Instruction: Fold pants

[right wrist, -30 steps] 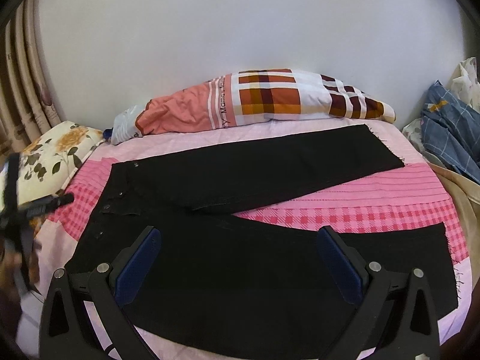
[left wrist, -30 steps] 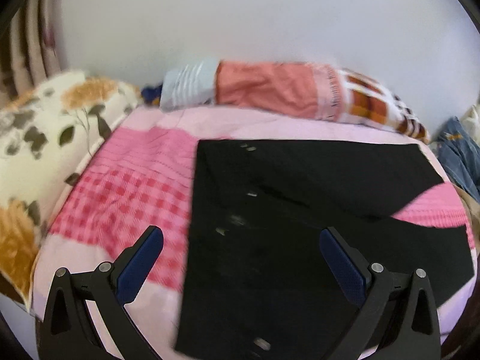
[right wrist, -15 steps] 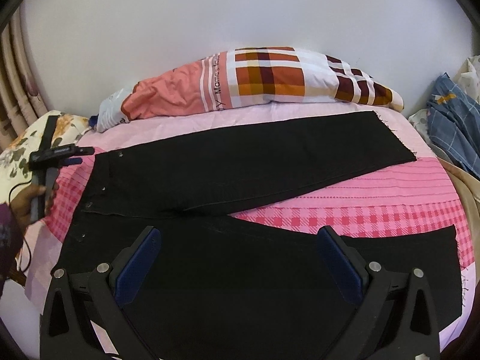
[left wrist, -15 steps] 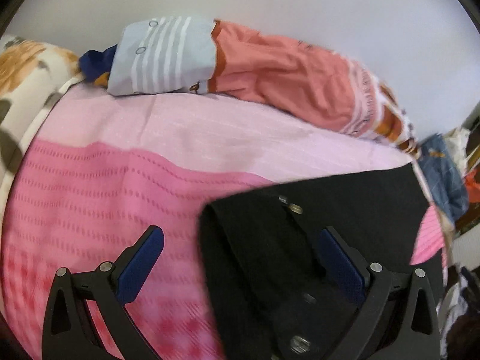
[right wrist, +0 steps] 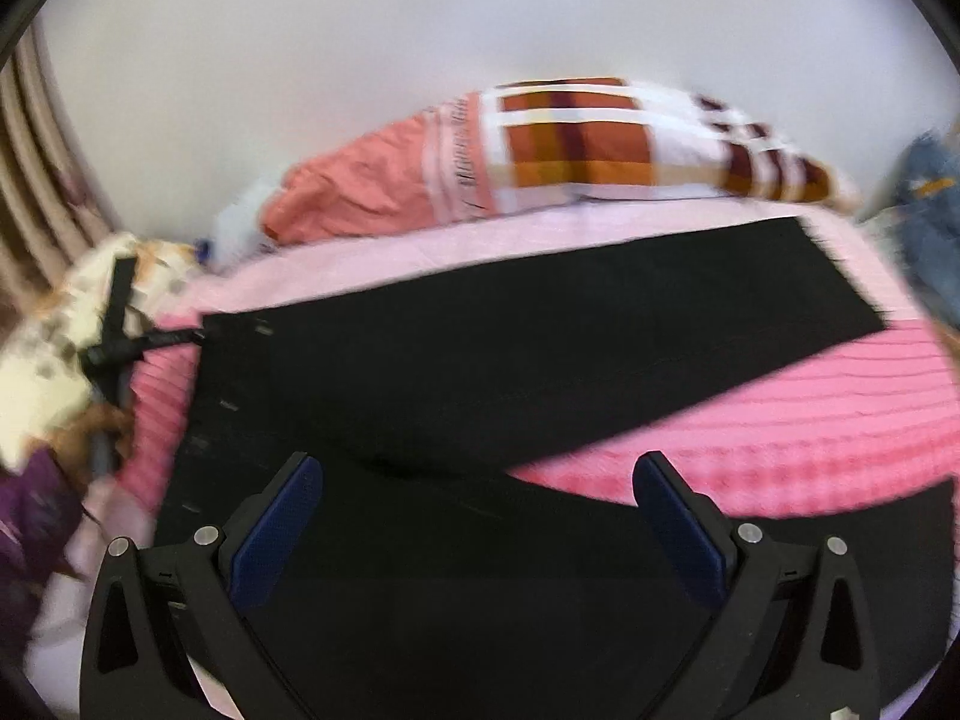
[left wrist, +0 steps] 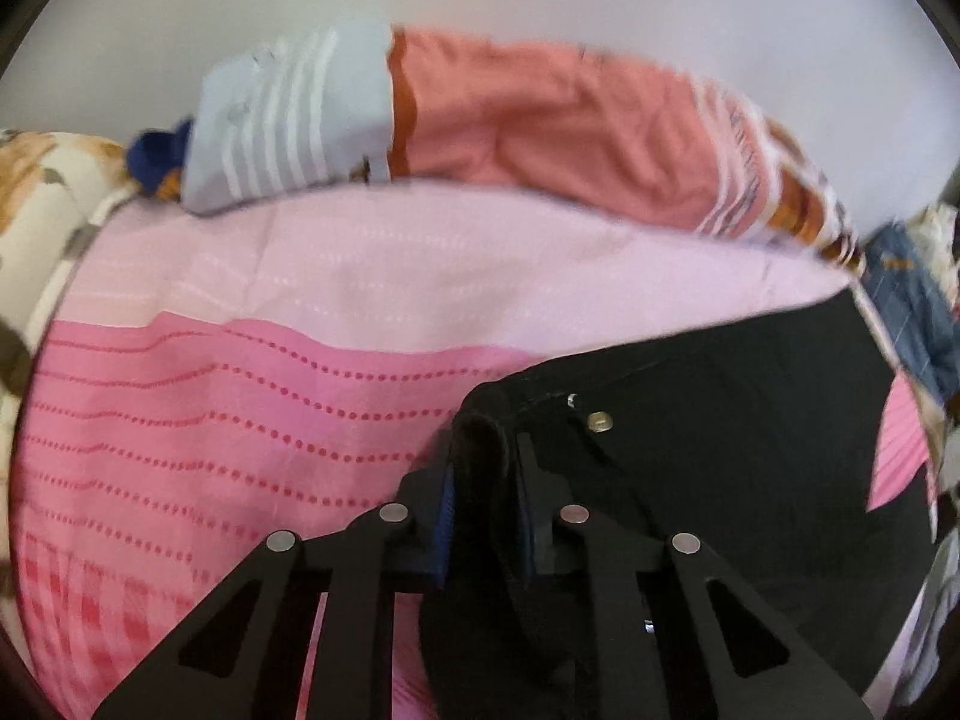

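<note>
Left claw: the left claw [left wrist: 483,480] is pressed together on a bunched corner of the pants' waistband, its blue pads having just closed with the black cloth between them.
Right claw: the right claw [right wrist: 477,531] stands spread wide, pads apart, hovering over the near leg with nothing between the pads.
Pants: the black pants [right wrist: 510,360] lie flat on the bed, waistband at the left, the two legs splayed out toward the right; a metal button [left wrist: 599,420] shows just beyond the pinched corner.
Bed: a pink bedspread [left wrist: 240,420], checked and dotted, shows between the legs and left of the waistband.
Far edge: a salmon and plaid pillow [right wrist: 540,156] lies against the pale wall [right wrist: 300,60].
Left side: a floral pillow [left wrist: 36,192]; a person's hand, blurred, holds the left tool there.
</note>
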### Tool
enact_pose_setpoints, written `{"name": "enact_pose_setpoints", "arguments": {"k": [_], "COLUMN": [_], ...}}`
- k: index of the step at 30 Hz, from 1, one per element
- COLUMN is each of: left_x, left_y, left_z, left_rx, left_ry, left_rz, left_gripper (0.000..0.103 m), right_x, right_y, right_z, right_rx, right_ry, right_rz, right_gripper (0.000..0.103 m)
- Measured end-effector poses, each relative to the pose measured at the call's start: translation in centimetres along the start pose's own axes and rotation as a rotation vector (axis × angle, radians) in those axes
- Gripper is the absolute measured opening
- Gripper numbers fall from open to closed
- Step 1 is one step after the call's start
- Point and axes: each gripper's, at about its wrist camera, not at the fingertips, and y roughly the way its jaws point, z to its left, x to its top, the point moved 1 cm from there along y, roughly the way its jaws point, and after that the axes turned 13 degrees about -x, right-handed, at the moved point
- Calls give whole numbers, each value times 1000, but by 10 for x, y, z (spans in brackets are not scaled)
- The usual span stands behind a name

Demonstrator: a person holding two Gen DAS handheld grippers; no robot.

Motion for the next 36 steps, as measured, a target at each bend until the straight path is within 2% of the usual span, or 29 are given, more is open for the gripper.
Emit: {"name": "enact_pose_setpoints", "arguments": {"k": [3,5,7,10,15,17,18,20,21,22,26,30,33,36], "left_x": [-8,-21,-38,-66,-107,-123,-127,-138,-141,-145,-153,-159,-174,-191], "left_y": [-37,-62,-82,-106,-128,-133,-134,-135,-135,-134,-131,-138,-144,-146], "left_z": [-26,-47,-68,-91,-115,-121,-124,-125,-126,-127,-124,-113,-102,-95], "left_rx": [-26,-44,-53,-75,-109,-121,-125,-146,-150,-155,-144,-128,-108,-80], "left_ry": [11,34,66,83,54,28,18,-25,-37,-54,-94,-126,-155,-179], "left_rz": [-104,-161,-204,-250,-284,-283,-282,-274,-271,-266,-242,-219,-180,-139], "left_gripper": [16,16,16,16,16,16,16,16,16,16,16,16,16,17], "right_x": [22,42,56,74,85,86,87,88,87,83,65,28,-20,-70], "right_y": [22,54,82,120,165,177,182,186,188,187,157,96,60,43], "right_z": [-13,-26,-38,-53,-76,-79,-79,-78,-78,-78,-78,-81,-79,-75], "right_rx": [184,325,406,437,421,403,391,346,328,304,294,278,285,288], "right_ry": [131,254,377,475,621,636,630,608,601,597,556,453,430,437], "right_rz": [64,173,235,306,399,426,429,434,438,436,340,261,286,356], "right_gripper": [103,103,102,102,102,101,93,58,25,11,9,9,9,8]}}
